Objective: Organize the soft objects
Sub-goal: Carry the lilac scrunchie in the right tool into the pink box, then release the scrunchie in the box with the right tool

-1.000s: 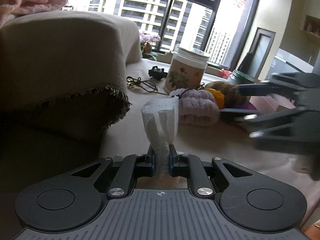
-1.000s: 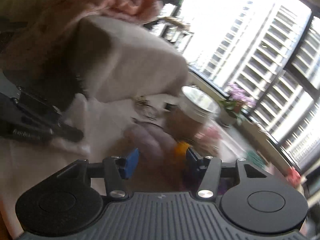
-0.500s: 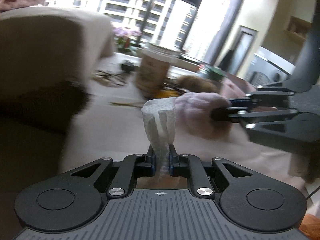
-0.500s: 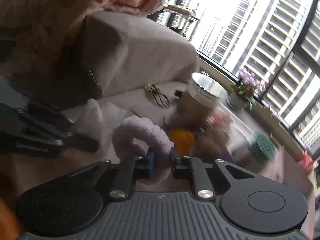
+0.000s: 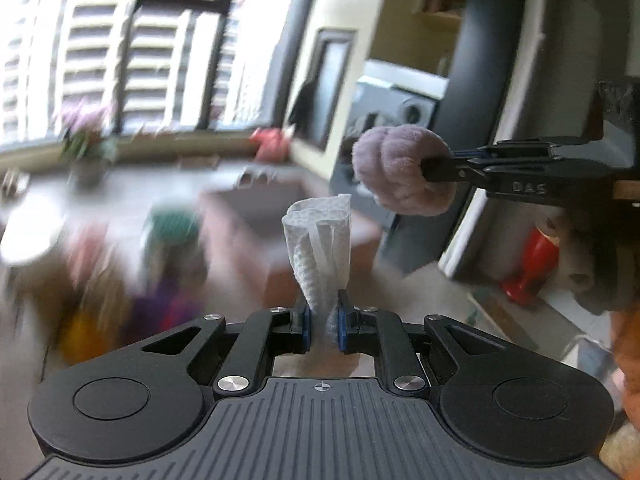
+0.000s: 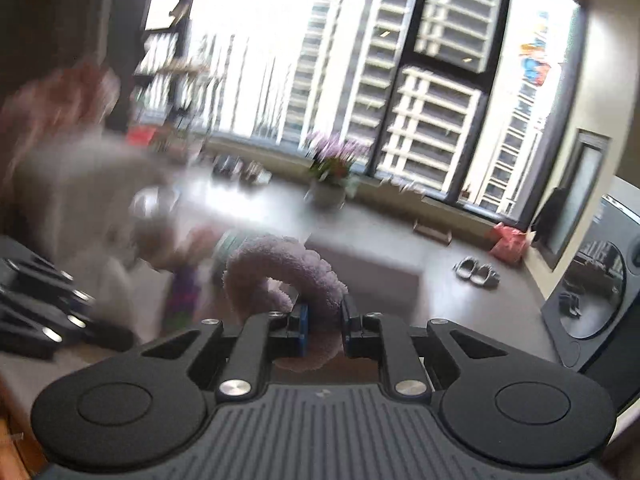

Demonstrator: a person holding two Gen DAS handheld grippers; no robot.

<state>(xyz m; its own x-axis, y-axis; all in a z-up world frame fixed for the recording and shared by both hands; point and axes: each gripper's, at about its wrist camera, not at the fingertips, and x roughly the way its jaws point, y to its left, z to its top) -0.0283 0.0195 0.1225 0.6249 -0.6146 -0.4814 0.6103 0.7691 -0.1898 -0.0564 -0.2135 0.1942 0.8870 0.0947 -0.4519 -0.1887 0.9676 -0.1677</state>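
My left gripper [image 5: 322,322] is shut on a white paper towel [image 5: 320,248] that stands up between its pads. My right gripper [image 6: 322,326] is shut on a fluffy lilac scrunchie ring [image 6: 282,268] and holds it in the air. In the left wrist view the right gripper [image 5: 436,166] reaches in from the right, with the lilac scrunchie [image 5: 400,172] above and right of the towel. In the right wrist view the left gripper [image 6: 52,320] shows blurred at the lower left.
A pink open box [image 5: 280,216] sits ahead of the left gripper. A blurred heap of soft toys [image 5: 120,280] and a green-lidded jar [image 5: 172,224] lie at the left. A flower pot [image 6: 328,188] stands on the window ledge. Slippers [image 6: 476,272] lie on the floor.
Both grippers have swung right, away from the beige cushion. The right gripper closed on the lilac scrunchie and lifted it off the table. The left still holds the towel.
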